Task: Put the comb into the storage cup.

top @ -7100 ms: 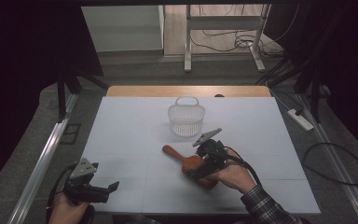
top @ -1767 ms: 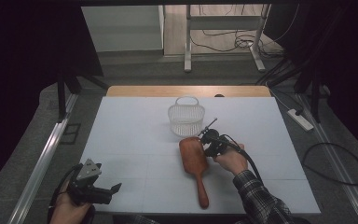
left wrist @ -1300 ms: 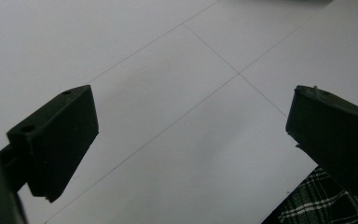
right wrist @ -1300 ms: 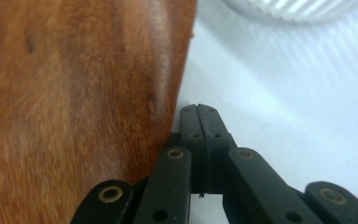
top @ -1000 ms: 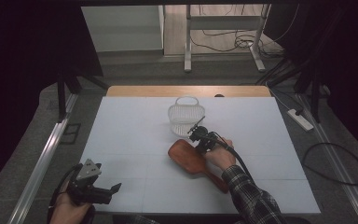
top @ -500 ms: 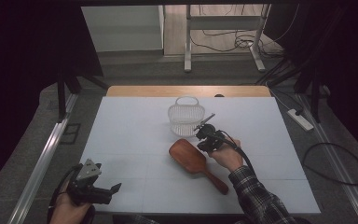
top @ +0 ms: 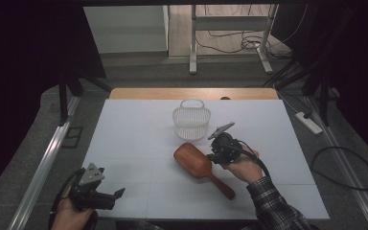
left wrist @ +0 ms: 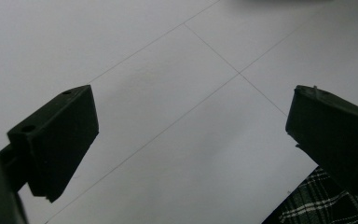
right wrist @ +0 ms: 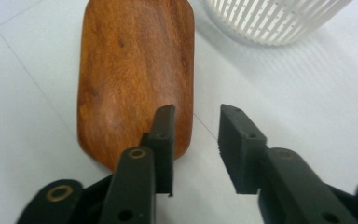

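A brown wooden hairbrush (top: 197,162) lies flat on the white table (top: 124,129), its handle toward the near right. In the right gripper view its smooth back (right wrist: 130,70) fills the upper left. My right gripper (top: 214,155) hovers just right of the brush's head. Its jaws (right wrist: 196,140) have just been opening and stand a little apart, with nothing between them. A white slatted basket (top: 191,120) stands upright just beyond the brush, and its wall (right wrist: 275,18) is at the top right of the right gripper view. My left gripper (top: 119,194) rests at the near left, jaws wide open (left wrist: 191,130) over bare table.
A wooden strip edges the table's far side (top: 191,93). A metal rail (top: 48,163) runs along the left. Cables and a power strip (top: 309,122) lie on the floor to the right. A checked sleeve (top: 273,206) comes in from the near right.
My right gripper has pulled back from the brush's head, to the right and a little up. The brush lies where it was half a second ago. The left gripper has not moved.
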The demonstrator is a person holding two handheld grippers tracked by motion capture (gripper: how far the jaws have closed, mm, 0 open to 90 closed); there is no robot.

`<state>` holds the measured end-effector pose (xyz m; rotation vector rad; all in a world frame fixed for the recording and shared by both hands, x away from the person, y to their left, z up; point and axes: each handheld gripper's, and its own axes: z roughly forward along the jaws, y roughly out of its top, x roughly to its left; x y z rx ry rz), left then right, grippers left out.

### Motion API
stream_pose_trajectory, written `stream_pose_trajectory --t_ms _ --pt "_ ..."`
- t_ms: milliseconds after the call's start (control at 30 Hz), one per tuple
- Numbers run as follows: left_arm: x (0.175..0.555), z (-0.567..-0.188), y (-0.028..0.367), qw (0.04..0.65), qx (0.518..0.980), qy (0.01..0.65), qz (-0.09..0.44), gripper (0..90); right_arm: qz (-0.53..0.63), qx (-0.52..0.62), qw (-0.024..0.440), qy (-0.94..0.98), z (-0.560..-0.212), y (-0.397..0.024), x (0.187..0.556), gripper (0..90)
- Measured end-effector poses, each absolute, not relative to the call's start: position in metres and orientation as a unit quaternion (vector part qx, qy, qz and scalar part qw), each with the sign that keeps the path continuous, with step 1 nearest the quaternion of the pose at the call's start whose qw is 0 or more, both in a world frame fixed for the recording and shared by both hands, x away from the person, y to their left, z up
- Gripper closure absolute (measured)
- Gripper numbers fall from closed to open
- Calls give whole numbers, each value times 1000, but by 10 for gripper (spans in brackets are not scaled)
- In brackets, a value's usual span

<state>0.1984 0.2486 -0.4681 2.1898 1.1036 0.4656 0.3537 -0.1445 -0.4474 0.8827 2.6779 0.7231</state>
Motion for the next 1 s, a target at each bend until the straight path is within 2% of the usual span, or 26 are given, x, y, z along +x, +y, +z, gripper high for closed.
stream_pose_trajectory --t_ms 233,333,733,900,1000 --pt "198 -468 249 317 832 419 177 32 267 301 121 907 -439 -154 340 489" --pt "198 -468 248 317 832 419 177 32 271 303 109 907 -436 -157 335 420" --pt "198 -468 249 320 831 419 176 32 271 299 97 910 -434 -162 315 247" --pt "198 -468 249 321 831 419 176 31 272 309 95 906 -437 -164 311 105" --pt "198 -468 249 321 831 418 177 31 271 317 97 903 -437 -166 308 52"
